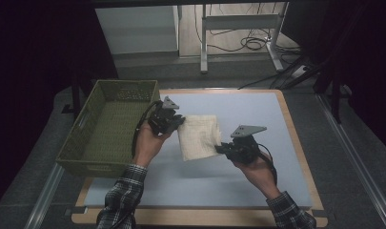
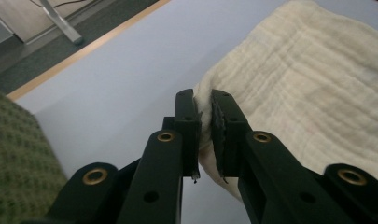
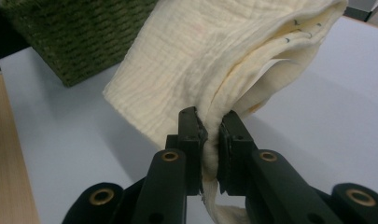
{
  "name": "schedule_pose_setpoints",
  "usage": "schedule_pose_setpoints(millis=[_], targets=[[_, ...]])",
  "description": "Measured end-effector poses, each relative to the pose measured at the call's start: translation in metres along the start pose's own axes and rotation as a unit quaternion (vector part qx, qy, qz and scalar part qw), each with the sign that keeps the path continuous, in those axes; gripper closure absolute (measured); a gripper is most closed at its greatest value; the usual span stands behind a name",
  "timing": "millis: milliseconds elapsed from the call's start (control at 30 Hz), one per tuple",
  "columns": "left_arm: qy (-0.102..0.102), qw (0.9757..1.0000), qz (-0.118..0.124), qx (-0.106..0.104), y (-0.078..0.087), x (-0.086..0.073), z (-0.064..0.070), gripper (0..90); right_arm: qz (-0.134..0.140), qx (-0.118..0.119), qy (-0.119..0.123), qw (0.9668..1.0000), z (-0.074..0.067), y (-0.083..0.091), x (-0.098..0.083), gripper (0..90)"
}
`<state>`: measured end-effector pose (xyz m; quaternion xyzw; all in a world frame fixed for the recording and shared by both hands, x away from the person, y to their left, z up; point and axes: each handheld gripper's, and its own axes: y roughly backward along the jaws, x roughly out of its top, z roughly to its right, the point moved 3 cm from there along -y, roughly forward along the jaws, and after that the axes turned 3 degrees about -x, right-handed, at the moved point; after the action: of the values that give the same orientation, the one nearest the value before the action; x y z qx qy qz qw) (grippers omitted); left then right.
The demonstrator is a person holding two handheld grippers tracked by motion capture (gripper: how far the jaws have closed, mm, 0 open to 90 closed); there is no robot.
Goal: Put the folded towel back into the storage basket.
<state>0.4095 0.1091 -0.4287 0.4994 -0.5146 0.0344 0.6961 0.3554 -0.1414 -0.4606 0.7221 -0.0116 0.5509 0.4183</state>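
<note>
Left tool and right tool each clamp an edge of the folded cream cloth above the counter; judged mid-transfer, next move likely needs both carrying it level into the green basket

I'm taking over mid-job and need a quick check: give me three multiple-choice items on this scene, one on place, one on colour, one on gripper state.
1. Where is the basket?
A. left side of the table
B. right side
C. under the cloth

2. What colour is the cloth?
A. blue
B. cream
C. red

3. What do the left gripper and right gripper hold?
A. nothing
B. the basket
C. opposite edges of the cloth

Key: 1 A, it sits beside the left hand; 2 B, pale cream weave; 3 C, both gripper views show jaws pinching fabric.
</note>
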Motion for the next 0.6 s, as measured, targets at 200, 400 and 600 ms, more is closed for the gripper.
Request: schedule_pose_setpoints(millis=[200,400,600], targets=[[0.004,0.9998,0.002,0.019,0.018,-0.001,-0.013,81.8,0.01,0.007,-0.002,0.9999,-0.004,-0.008,0.015,81.1],[0.003,0.9993,0.003,0.037,0.034,-0.002,-0.025,81.8,0.016,0.015,-0.003,0.9998,-0.009,-0.017,0.029,81.1],[0.01,0.9985,0.005,0.054,0.047,-0.007,-0.038,81.7,0.019,0.021,0.004,0.9996,-0.018,-0.027,0.044,81.1]])
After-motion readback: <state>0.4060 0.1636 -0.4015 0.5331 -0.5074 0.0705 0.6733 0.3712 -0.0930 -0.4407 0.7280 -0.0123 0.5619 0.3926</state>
